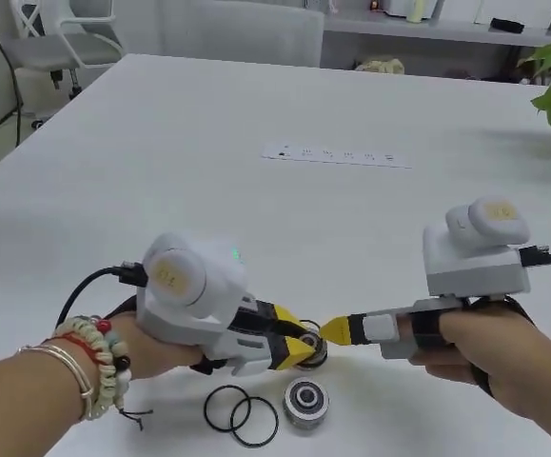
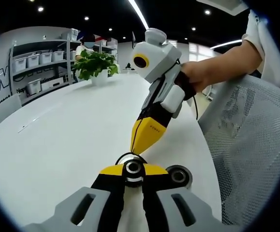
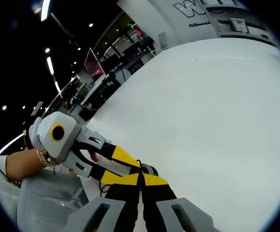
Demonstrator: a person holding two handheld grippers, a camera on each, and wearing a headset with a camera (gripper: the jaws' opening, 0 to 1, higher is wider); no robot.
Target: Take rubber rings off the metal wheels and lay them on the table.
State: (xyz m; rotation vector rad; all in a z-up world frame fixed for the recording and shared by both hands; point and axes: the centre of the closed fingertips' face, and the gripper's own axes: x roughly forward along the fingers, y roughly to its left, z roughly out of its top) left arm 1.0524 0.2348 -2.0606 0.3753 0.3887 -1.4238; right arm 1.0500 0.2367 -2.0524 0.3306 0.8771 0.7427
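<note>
The left tongs point(image 1: 301, 350) pinch a wheel point(image 2: 133, 169). The right tongs point(image 1: 332, 330) meet it from the right. Just behind both tongs, toward the person, two rings point(image 1: 242, 412) lie on the surface point(image 1: 256, 114), with the other wheel point(image 1: 305, 400) right of them.

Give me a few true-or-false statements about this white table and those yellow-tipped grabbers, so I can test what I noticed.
1. Two thin black rubber rings lie loose on the white table. True.
2. The left gripper is open and empty. False: its jaws are clamped on a silver metal wheel.
3. A second metal wheel rests on the table beside the rings. True.
4. The green potted plant stands between the grippers. False: it stands far off, beyond them.
</note>
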